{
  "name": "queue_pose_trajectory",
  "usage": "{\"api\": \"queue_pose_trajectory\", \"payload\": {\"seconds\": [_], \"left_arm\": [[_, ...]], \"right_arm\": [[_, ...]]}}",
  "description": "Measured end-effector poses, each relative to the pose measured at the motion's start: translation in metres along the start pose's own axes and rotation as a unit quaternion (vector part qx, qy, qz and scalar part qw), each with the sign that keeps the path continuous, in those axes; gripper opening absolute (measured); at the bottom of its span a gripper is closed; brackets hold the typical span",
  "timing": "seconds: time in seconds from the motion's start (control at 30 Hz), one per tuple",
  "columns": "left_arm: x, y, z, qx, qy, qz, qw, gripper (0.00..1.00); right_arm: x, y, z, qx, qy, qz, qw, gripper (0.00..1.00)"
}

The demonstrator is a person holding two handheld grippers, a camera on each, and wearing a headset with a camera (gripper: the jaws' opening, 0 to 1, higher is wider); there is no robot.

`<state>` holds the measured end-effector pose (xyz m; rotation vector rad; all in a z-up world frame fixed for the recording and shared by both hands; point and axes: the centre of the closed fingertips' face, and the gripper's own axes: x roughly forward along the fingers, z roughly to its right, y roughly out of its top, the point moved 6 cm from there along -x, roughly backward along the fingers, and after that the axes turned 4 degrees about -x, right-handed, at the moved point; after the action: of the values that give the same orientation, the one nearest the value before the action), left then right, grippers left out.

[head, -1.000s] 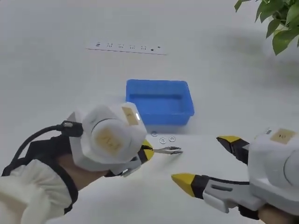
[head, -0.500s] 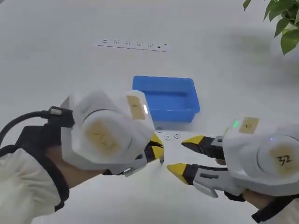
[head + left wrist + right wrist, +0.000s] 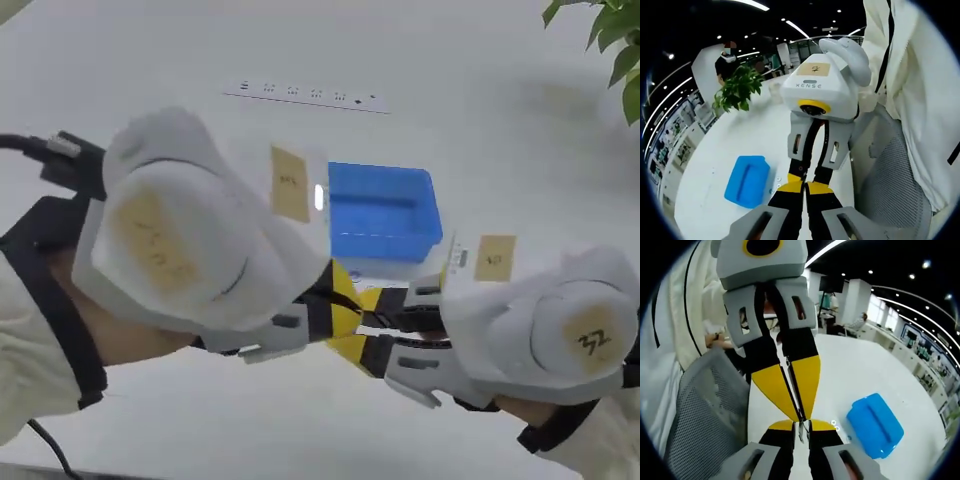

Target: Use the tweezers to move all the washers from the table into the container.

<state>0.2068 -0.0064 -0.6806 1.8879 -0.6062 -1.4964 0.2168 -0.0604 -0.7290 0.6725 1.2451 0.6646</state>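
Note:
My left gripper (image 3: 345,310) is shut on thin metal tweezers (image 3: 793,390), lifted above the white table. My right gripper (image 3: 362,322) faces it tip to tip. In the right gripper view the tweezers' end sits between the right gripper's (image 3: 801,427) nearly closed yellow jaws, which are shut on it. The left gripper's (image 3: 804,189) own jaws also stand close together. The blue container (image 3: 385,215) (image 3: 746,181) (image 3: 875,432) lies on the table beyond. A few small washers (image 3: 835,427) (image 3: 777,180) lie on the table beside it. In the head view the grippers hide them.
A white power strip (image 3: 305,97) lies at the table's far side. A green plant (image 3: 610,40) (image 3: 737,90) stands at the far right corner. A grey mesh chair (image 3: 890,170) (image 3: 705,405) and my white coat are close behind the grippers.
Both grippers rose off the table toward the camera. The right gripper moved left to meet the left one, and its jaws closed onto the tweezers.

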Motion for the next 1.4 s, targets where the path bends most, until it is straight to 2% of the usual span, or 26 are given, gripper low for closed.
{"api": "queue_pose_trajectory", "payload": {"seconds": [0.13, 0.23, 0.3, 0.37, 0.4, 0.43, 0.47, 0.5, 0.57, 0.6, 0.63, 0.67, 0.7, 0.73, 0.77, 0.83, 0.97, 1.0, 1.03, 1.07, 1.1, 1.17, 1.2, 1.3, 1.37, 1.4], "left_arm": [[-0.002, 0.0, 0.001, 0.01, 0.012, 0.003, 0.9999, 0.0], [-0.003, -0.001, -0.002, -0.008, 0.047, 0.03, 0.9984, 0.0], [-0.005, -0.003, -0.004, -0.04, 0.077, 0.056, 0.9947, 0.01], [-0.011, -0.008, -0.006, -0.086, 0.102, 0.069, 0.9887, 0.12], [-0.014, -0.011, -0.008, -0.104, 0.123, 0.084, 0.9834, 0.18], [-0.017, -0.015, -0.008, -0.119, 0.136, 0.086, 0.9798, 0.22], [-0.022, -0.02, -0.008, -0.144, 0.157, 0.088, 0.9731, 0.24], [-0.025, -0.024, -0.006, -0.152, 0.165, 0.092, 0.9702, 0.26], [-0.032, -0.036, -0.001, -0.191, 0.197, 0.088, 0.9578, 0.32], [-0.033, -0.039, 0.001, -0.197, 0.201, 0.085, 0.9557, 0.34], [-0.036, -0.047, 0.005, -0.214, 0.213, 0.077, 0.9501, 0.37], [-0.038, -0.054, 0.008, -0.232, 0.226, 0.071, 0.9435, 0.39], [-0.039, -0.062, 0.01, -0.257, 0.241, 0.071, 0.9331, 0.42], [-0.04, -0.067, 0.013, -0.271, 0.246, 0.076, 0.9277, 0.45], [-0.042, -0.073, 0.016, -0.293, 0.257, 0.079, 0.9176, 0.48], [-0.045, -0.077, 0.019, -0.304, 0.268, 0.091, 0.9097, 0.58], [-0.051, -0.089, 0.022, -0.326, 0.315, 0.086, 0.8873, 0.73], [-0.051, -0.093, 0.022, -0.33, 0.332, 0.081, 0.88, 0.79], [-0.05, -0.096, 0.023, -0.332, 0.34, 0.076, 0.8765, 0.84], [-0.05, -0.1, 0.022, -0.333, 0.357, 0.066, 0.87, 0.87], [-0.05, -0.103, 0.022, -0.332, 0.368, 0.059, 0.8666, 0.89], [-0.049, -0.107, 0.022, -0.33, 0.388, 0.062, 0.8583, 0.92], [-0.049, -0.108, 0.022, -0.333, 0.4, 0.073, 0.8508, 0.94], [-0.048, -0.111, 0.024, -0.35, 0.408, 0.085, 0.839, 0.96], [-0.042, -0.114, 0.027, -0.363, 0.396, 0.093, 0.8381, 0.97], [-0.038, -0.117, 0.029, -0.364, 0.39, 0.08, 0.8419, 0.98]], "right_arm": [[0.0, 0.001, 0.002, -0.013, -0.003, 0.001, 0.9999, 0.02], [-0.002, 0.001, 0.005, -0.012, -0.011, 0.002, 0.9999, 0.02], [-0.001, 0.0, 0.008, -0.005, -0.015, 0.002, 0.9999, 0.01], [0.0, -0.001, 0.011, 0.003, -0.017, 0.002, 0.9999, 0.01], [0.0, -0.001, 0.012, 0.007, -0.019, 0.003, 0.9998, 0.01], [0.001, -0.001, 0.015, 0.015, -0.022, 0.006, 0.9996, 0.01], [0.001, -0.001, 0.017, 0.022, -0.024, 0.009, 0.9994, 0.0], [0.002, -0.001, 0.02, 0.033, -0.028, 0.014, 0.9989, 0.0], [0.005, -0.002, 0.025, 0.054, -0.034, 0.019, 0.9978, 0.0], [0.007, -0.002, 0.03, 0.068, -0.038, 0.026, 0.9966, 0.0], [0.009, -0.003, 0.035, 0.078, -0.041, 0.028, 0.9957, 0.0], [0.011, -0.004, 0.039, 0.081, -0.046, 0.029, 0.9952, 0.0], [0.013, -0.004, 0.042, 0.084, -0.051, 0.031, 0.9946, 0.0], [0.015, -0.005, 0.048, 0.091, -0.058, 0.036, 0.9935, 0.0], [0.017, -0.005, 0.052, 0.099, -0.061, 0.038, 0.9924, 0.0], [0.021, -0.005, 0.058, 0.11, -0.067, 0.038, 0.991, 0.0], [0.029, -0.005, 0.07, 0.131, -0.072, 0.05, 0.9875, 0.0], [0.032, -0.005, 0.072, 0.135, -0.074, 0.054, 0.9867, 0.0], [0.034, -0.005, 0.074, 0.137, -0.075, 0.055, 0.9863, 0.0], [0.037, -0.006, 0.076, 0.14, -0.078, 0.056, 0.9855, 0.0], [0.039, -0.006, 0.077, 0.141, -0.082, 0.057, 0.985, 0.0], [0.044, -0.006, 0.081, 0.146, -0.087, 0.06, 0.9835, 0.0], [0.045, -0.007, 0.082, 0.15, -0.089, 0.062, 0.9827, 0.0], [0.051, -0.007, 0.085, 0.156, -0.092, 0.065, 0.9812, 0.0], [0.055, -0.008, 0.086, 0.152, -0.093, 0.063, 0.982, 0.0], [0.057, -0.009, 0.086, 0.148, -0.092, 0.06, 0.9829, 0.01]]}}
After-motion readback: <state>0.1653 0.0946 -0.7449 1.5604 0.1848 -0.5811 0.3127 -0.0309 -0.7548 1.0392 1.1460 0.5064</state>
